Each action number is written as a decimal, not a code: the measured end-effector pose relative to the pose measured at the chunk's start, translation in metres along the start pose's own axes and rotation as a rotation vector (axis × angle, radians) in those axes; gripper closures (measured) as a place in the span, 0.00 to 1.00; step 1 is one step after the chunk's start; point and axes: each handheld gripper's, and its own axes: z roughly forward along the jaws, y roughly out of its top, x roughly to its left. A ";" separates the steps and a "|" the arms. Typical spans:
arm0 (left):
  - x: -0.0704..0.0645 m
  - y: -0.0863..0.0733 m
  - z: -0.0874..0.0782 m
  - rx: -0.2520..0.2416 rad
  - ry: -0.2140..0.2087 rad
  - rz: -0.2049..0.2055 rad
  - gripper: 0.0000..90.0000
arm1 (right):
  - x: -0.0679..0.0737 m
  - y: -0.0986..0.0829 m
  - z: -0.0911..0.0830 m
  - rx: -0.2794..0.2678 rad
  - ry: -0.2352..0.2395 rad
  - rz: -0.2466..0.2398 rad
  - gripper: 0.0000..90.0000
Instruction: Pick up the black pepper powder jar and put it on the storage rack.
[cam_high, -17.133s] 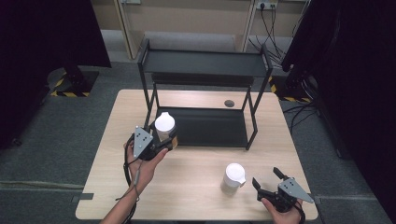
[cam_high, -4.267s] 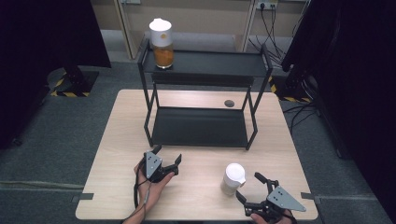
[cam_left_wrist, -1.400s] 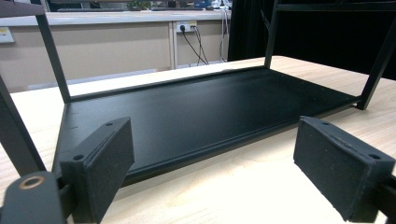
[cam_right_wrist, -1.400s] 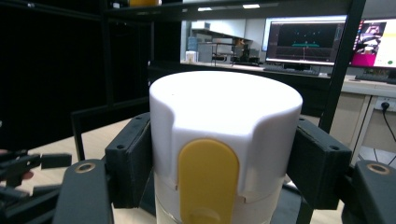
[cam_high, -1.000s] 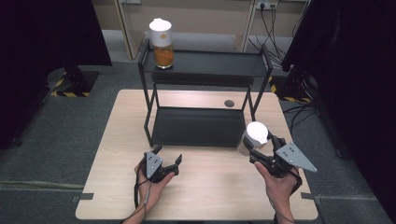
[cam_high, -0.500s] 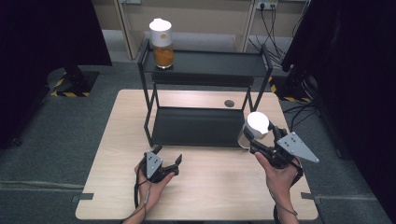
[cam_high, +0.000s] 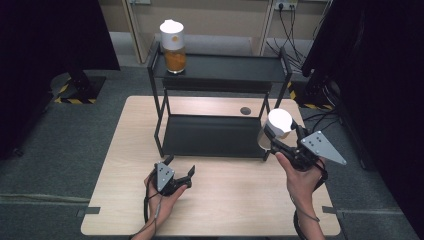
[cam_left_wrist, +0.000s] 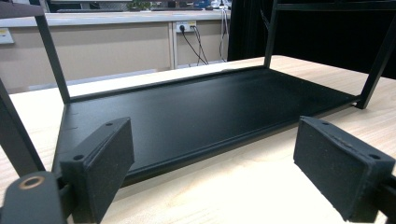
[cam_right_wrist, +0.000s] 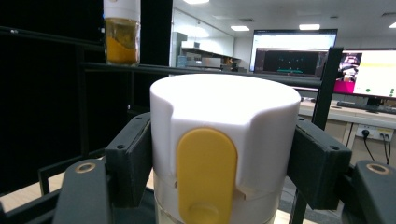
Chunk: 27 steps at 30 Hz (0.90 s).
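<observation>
One jar (cam_high: 276, 128) stands upright, lid up, clamped in the right hand-held gripper (cam_high: 285, 142), now higher beside the rack (cam_high: 220, 75); the left hand-held gripper (cam_high: 177, 172) gapes.

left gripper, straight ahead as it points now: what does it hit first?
Probably the front edge of the black rack's lower shelf, which lies straight ahead between the open left gripper jaws. Bare table comes before it; depth is unclear.
</observation>
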 end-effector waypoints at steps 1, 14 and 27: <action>0.000 0.000 0.000 0.000 0.000 0.000 0.13 | 0.000 0.002 0.001 -0.002 -0.002 0.002 0.34; 0.000 0.000 0.000 0.001 -0.001 -0.002 0.13 | -0.004 0.018 0.013 -0.006 -0.009 -0.017 0.34; 0.001 0.000 0.000 0.002 -0.003 -0.001 0.13 | -0.004 0.035 0.029 -0.019 -0.019 -0.013 0.34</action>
